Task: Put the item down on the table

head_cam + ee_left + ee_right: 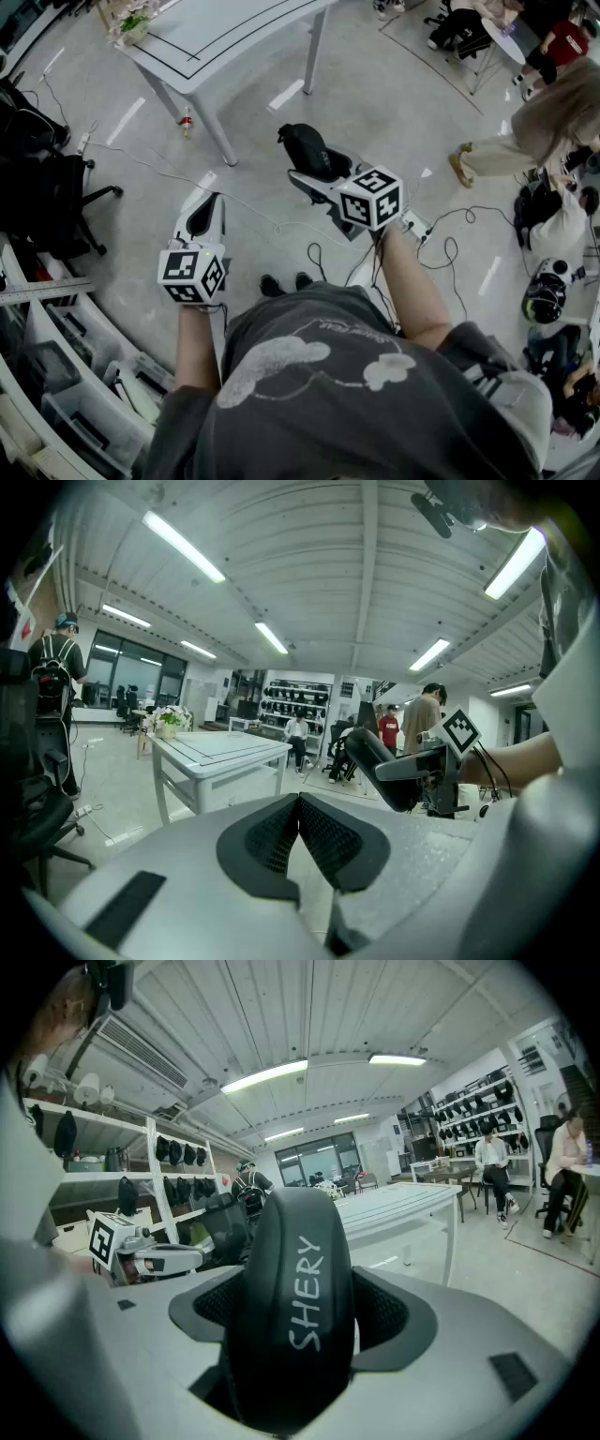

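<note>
My right gripper is shut on a black oval case and holds it in the air above the floor. In the right gripper view the case fills the gap between the pads, with "SHERY" lettered on it. The white table stands ahead, beyond both grippers. My left gripper is lower left, shut with nothing in it, and its pads meet in the left gripper view. That view also shows the right gripper carrying the case.
A flower pot sits at the table's left end. A bottle and cables lie on the floor. Black chairs and shelving with bins stand at left. People are at right.
</note>
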`<state>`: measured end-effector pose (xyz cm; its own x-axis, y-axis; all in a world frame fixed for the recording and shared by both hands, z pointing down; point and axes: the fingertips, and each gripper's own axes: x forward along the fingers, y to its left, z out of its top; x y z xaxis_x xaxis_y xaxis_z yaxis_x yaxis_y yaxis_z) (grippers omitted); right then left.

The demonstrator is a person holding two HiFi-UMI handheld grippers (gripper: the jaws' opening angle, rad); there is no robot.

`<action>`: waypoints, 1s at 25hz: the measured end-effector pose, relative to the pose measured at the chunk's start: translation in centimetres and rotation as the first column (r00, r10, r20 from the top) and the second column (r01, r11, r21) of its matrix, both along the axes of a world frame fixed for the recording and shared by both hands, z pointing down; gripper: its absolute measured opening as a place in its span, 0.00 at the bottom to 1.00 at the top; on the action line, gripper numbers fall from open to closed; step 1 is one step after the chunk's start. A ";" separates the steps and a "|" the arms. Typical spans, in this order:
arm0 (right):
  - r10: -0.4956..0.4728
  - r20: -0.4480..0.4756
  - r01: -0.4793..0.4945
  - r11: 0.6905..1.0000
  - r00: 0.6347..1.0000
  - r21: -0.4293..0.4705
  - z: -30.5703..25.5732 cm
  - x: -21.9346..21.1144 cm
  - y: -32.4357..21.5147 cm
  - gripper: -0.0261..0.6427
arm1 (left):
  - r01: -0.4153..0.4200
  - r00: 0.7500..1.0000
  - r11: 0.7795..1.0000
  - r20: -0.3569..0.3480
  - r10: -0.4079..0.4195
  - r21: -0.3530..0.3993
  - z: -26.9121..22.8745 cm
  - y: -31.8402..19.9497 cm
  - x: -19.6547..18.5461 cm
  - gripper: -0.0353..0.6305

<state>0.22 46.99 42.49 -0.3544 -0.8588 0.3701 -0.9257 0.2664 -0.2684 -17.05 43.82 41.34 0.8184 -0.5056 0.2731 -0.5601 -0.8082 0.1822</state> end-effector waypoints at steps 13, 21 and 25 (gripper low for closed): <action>0.043 -0.053 -0.046 0.998 0.998 -0.040 1.1 -1.7 -0.8 0.56 | -0.012 1.000 1.000 -0.025 0.012 -0.014 0.4 -1.1 -2.7 0.06; 0.091 0.025 -0.091 0.996 0.995 -0.007 1.5 -2.8 -2.2 0.56 | -0.042 0.999 0.999 -0.009 0.042 -0.024 2.1 -2.3 -4.8 0.06; 0.112 0.020 -0.112 0.993 0.993 -0.030 1.7 -1.8 -2.7 0.56 | -0.046 0.999 0.998 -0.008 0.046 -0.044 2.4 -3.1 -4.1 0.06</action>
<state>-1.53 44.32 44.22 -0.2647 -0.8825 0.3887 -0.9431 0.1529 -0.2951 -21.20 40.72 43.76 0.8423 -0.4550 0.2889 -0.5212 -0.8241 0.2217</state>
